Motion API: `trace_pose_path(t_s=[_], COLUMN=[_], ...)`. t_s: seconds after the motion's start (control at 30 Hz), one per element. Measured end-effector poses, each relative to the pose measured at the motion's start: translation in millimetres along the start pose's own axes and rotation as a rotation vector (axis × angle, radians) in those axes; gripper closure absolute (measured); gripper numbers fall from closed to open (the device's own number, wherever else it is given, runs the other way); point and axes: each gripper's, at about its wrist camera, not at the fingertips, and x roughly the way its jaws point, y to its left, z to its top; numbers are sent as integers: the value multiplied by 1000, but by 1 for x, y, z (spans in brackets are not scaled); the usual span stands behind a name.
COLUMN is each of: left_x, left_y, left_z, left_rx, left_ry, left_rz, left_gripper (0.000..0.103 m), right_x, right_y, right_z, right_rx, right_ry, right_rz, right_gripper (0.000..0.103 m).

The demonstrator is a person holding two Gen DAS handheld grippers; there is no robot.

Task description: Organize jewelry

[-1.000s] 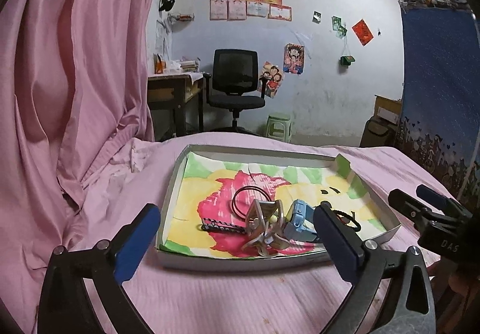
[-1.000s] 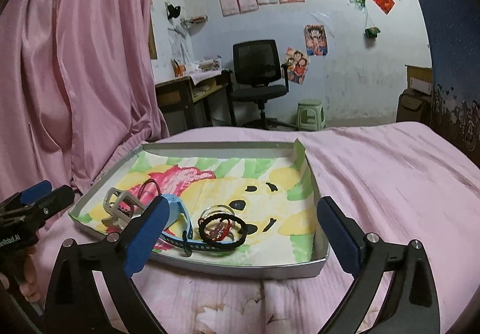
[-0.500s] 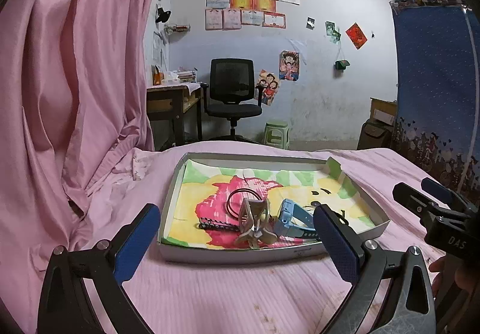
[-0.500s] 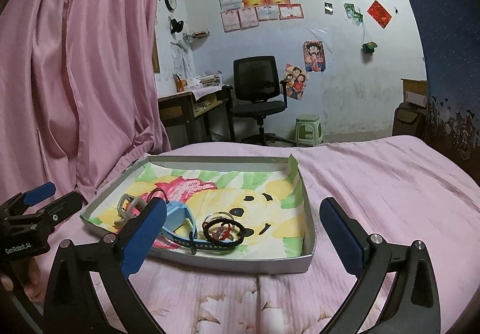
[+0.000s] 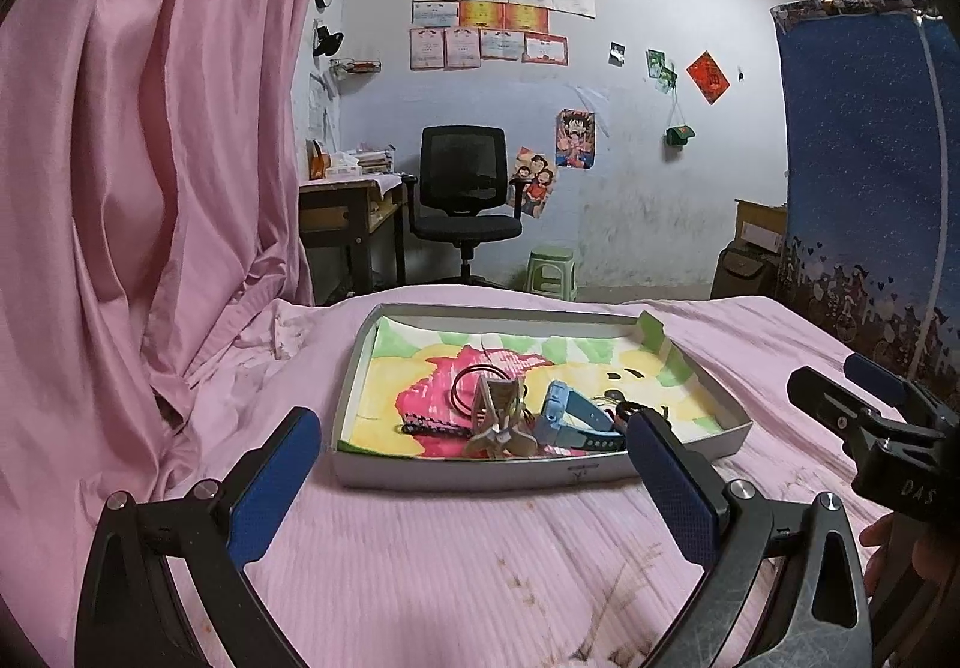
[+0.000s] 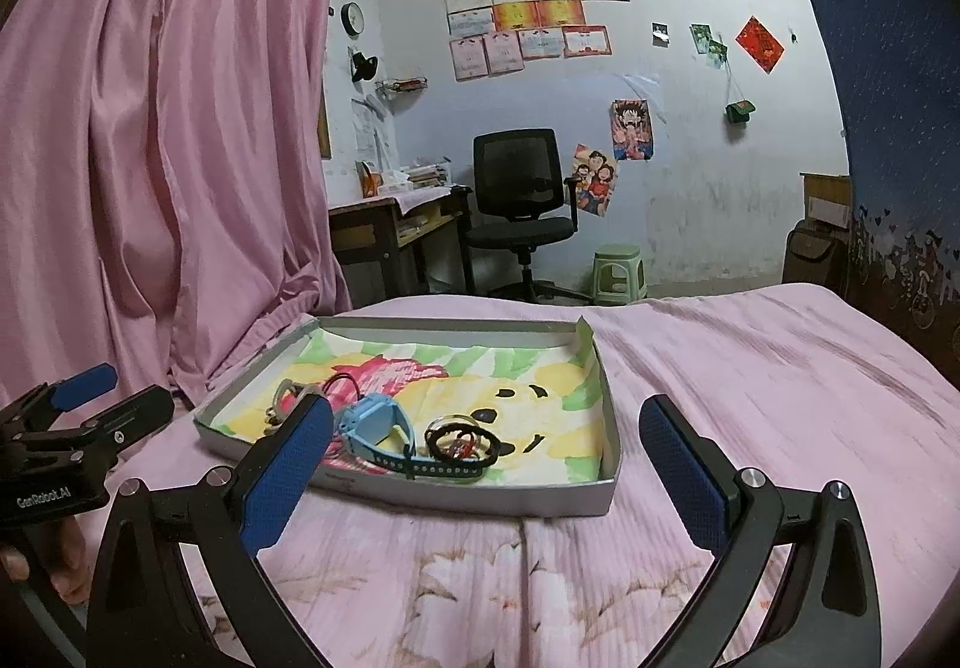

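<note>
A shallow grey tray [image 5: 456, 473] with a colourful drawing lining it lies on the pink bed; it also shows in the right wrist view [image 6: 480, 500]. In it lie a blue watch [image 5: 570, 416] [image 6: 384, 422], a beige hair claw [image 5: 498, 422] [image 6: 288, 398], a thin dark ring [image 5: 474, 380], a dark beaded bracelet [image 5: 429, 430] and black bracelets [image 6: 462, 440]. My left gripper [image 5: 474, 488] is open and empty, just before the tray's near wall. My right gripper [image 6: 486, 482] is open and empty, before the tray's near right side.
A pink curtain [image 5: 138, 188] hangs at the left. The pink bedsheet [image 6: 750, 380] spreads to the right of the tray. A black office chair [image 5: 465, 194], a desk [image 5: 342, 212] and a green stool [image 5: 552, 272] stand beyond the bed. A blue hanging [image 5: 864, 158] is at the right.
Both grippers have pulled back and tilted up from the tray, which now sits lower and farther in both views. Both stay open and empty.
</note>
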Motion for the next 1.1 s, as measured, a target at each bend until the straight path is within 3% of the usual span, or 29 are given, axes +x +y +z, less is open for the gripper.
trace_pose_path(t_s=[1.1], left_x=[-86], left_y=[-10], left_z=[-49], left_rx=[-31], left_ry=[-64], left_rz=[-12], left_gripper=[1], right_x=[-100], right_y=[2], right_z=[-31], right_rx=[-14], right_ry=[-39], right_rz=[-22], right_gripper=[3])
